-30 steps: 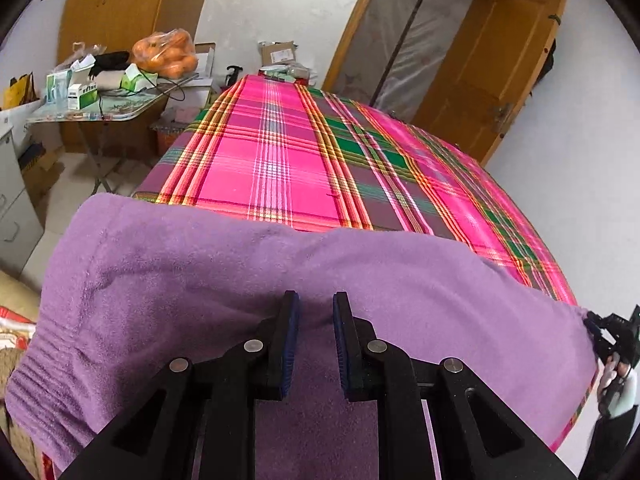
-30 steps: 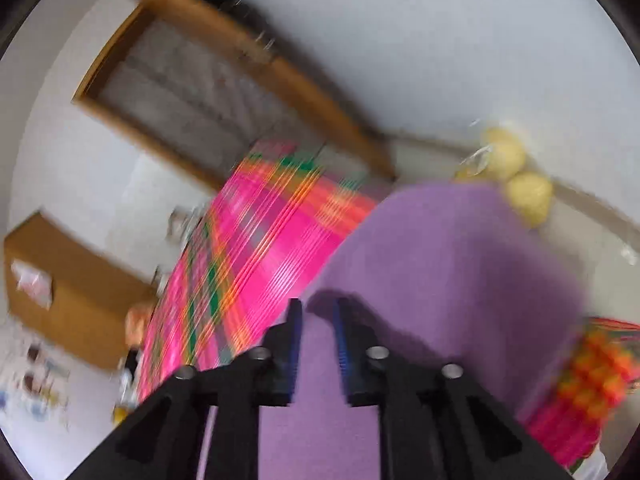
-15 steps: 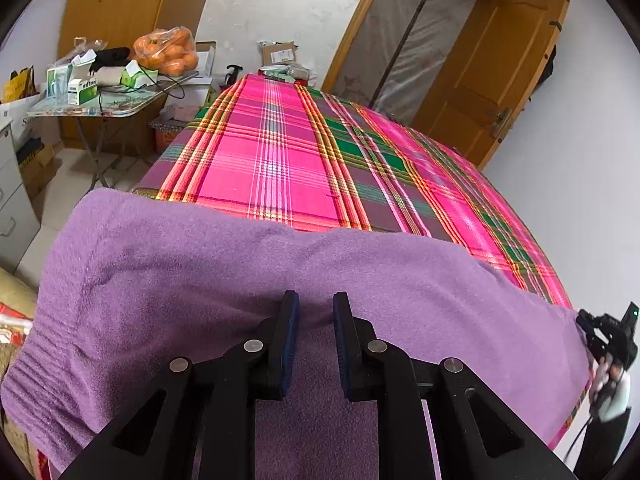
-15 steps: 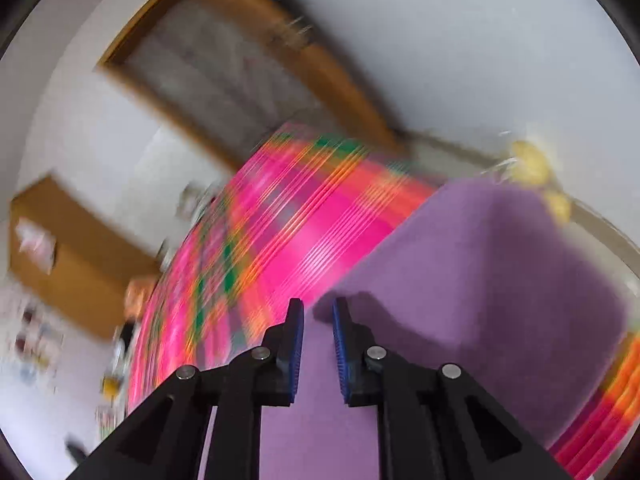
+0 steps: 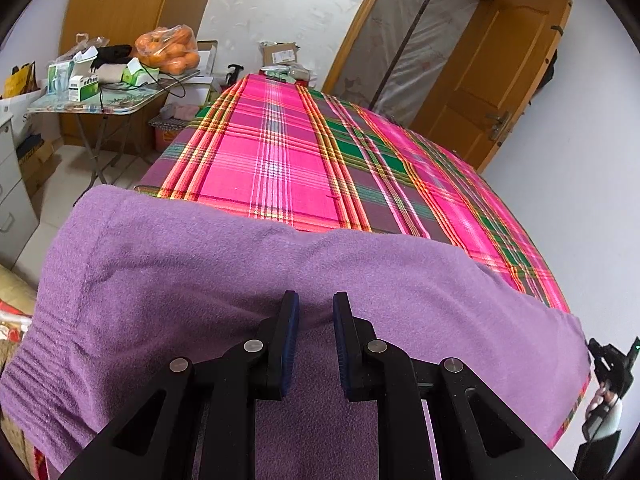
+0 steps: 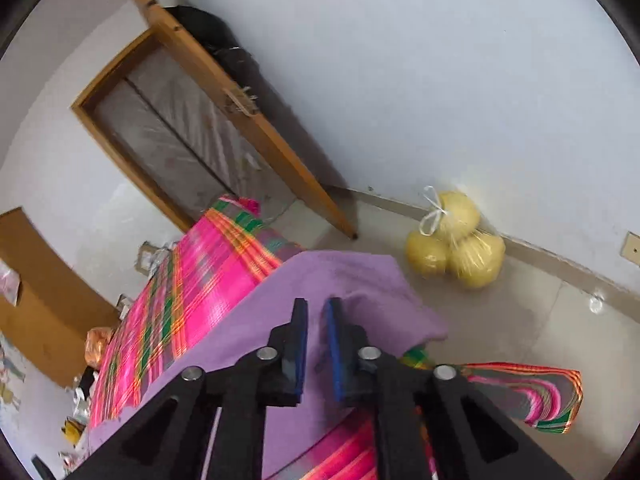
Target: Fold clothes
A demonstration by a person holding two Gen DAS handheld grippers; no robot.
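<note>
Swinging round since a second ago, the right gripper and left gripper each pinch the purple garment, stretched ahead over the plaid bed; folding looks midway.

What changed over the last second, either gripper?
Right gripper swung: its view rolled, bringing the bag of yellow fruit and floor into frame, blur gone. Left gripper eased slightly toward the plaid bed. Unchanged: both jaws narrowly apart around the purple garment, nothing released.
</note>
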